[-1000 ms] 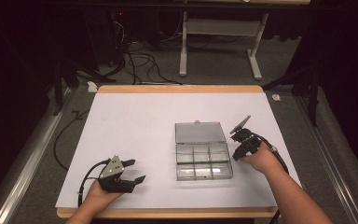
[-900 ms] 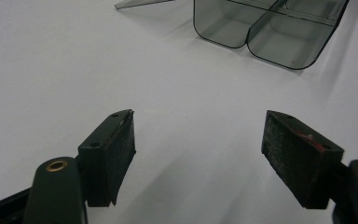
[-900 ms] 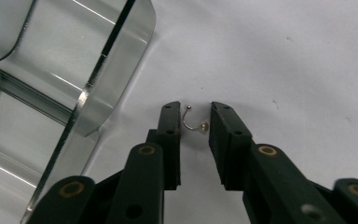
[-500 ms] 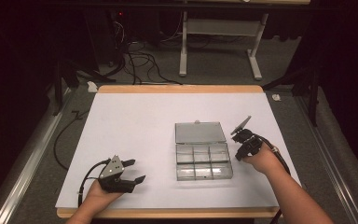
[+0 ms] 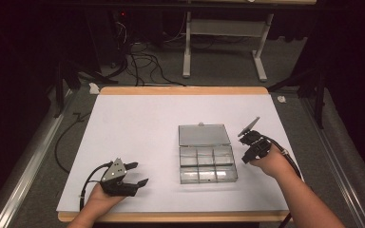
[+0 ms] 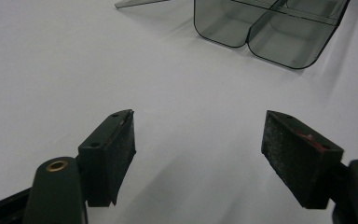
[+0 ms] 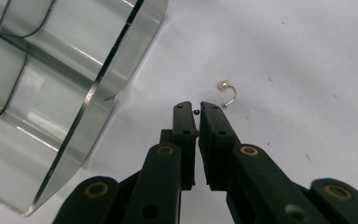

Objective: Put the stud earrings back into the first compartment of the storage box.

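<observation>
Both grippers sit low on the white sheet in the high view. From above I see the left gripper [image 5: 135, 174] near the front left corner of the table [image 5: 180, 90], its jaws spread wide and nothing between them, held by my left hand [image 5: 97, 202]. The right gripper [image 5: 247, 142] rests just beside the right edge of the clear compartment box [image 5: 208, 164], gripped by my right hand [image 5: 268, 164]. The box lies open at the middle of the sheet, its lid [image 5: 204, 135] folded back flat on the far side.

Through the left gripper view I look along two pads [image 6: 116, 149] standing well apart over bare white surface, with a rounded corner of the clear box [image 6: 265, 28] farther off at the top.

Through the right gripper view the jaws are pressed nearly together, pinching a tiny dark purple bead [image 7: 196, 112] at their tips. Just beyond the tips a small pearl earring with a hook [image 7: 227, 93] lies on the sheet, apart from the jaws. The box's curved wall [image 7: 98, 88] lies to the left.
</observation>
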`<action>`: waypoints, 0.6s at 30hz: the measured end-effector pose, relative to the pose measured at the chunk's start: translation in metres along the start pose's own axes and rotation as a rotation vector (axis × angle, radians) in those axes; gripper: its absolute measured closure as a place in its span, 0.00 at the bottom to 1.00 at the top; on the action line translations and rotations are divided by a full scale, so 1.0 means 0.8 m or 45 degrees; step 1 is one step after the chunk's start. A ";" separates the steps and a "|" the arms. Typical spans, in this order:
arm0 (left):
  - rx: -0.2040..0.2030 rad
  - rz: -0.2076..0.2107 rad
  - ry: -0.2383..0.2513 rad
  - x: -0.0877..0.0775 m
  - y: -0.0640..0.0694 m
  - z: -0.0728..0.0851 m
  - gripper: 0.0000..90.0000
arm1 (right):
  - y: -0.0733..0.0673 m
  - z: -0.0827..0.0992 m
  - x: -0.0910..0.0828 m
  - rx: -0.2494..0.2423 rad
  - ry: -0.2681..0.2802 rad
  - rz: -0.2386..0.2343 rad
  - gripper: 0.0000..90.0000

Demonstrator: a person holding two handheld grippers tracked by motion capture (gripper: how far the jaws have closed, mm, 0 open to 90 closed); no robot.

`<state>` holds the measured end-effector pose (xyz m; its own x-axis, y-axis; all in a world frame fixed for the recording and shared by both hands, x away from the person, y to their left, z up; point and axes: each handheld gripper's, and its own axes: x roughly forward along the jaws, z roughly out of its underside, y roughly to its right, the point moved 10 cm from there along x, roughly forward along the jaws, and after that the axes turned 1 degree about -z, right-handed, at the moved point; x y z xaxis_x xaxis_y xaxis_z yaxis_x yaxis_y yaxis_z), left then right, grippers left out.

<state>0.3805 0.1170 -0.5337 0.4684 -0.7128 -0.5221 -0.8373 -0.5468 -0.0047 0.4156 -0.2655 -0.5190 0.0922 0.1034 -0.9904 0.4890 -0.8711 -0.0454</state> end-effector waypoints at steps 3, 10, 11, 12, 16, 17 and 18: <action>-0.001 0.001 0.000 0.000 0.000 0.000 0.29 | -0.002 0.001 -0.006 -0.005 0.001 -0.004 0.95; -0.002 -0.001 -0.001 0.000 0.000 0.000 0.29 | -0.008 0.000 -0.023 -0.013 0.010 -0.008 0.95; -0.002 -0.001 -0.001 0.000 0.000 0.000 0.29 | -0.009 0.000 -0.025 -0.019 0.011 -0.006 0.95; -0.002 -0.002 -0.001 0.000 0.000 0.000 0.29 | -0.012 -0.002 -0.029 -0.027 0.011 -0.007 0.95; -0.002 -0.002 -0.001 0.000 0.000 0.000 0.29 | -0.017 -0.005 -0.036 -0.039 0.014 -0.003 0.95; -0.002 -0.001 -0.001 0.000 0.000 0.000 0.29 | -0.019 -0.007 -0.038 -0.043 0.015 -0.004 0.95; -0.003 0.000 0.000 0.000 0.000 0.000 0.29 | -0.020 -0.008 -0.041 -0.048 0.015 -0.003 0.95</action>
<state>0.3806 0.1168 -0.5337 0.4686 -0.7126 -0.5220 -0.8364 -0.5482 -0.0025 0.4101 -0.2517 -0.4849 0.1015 0.1112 -0.9886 0.5218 -0.8520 -0.0423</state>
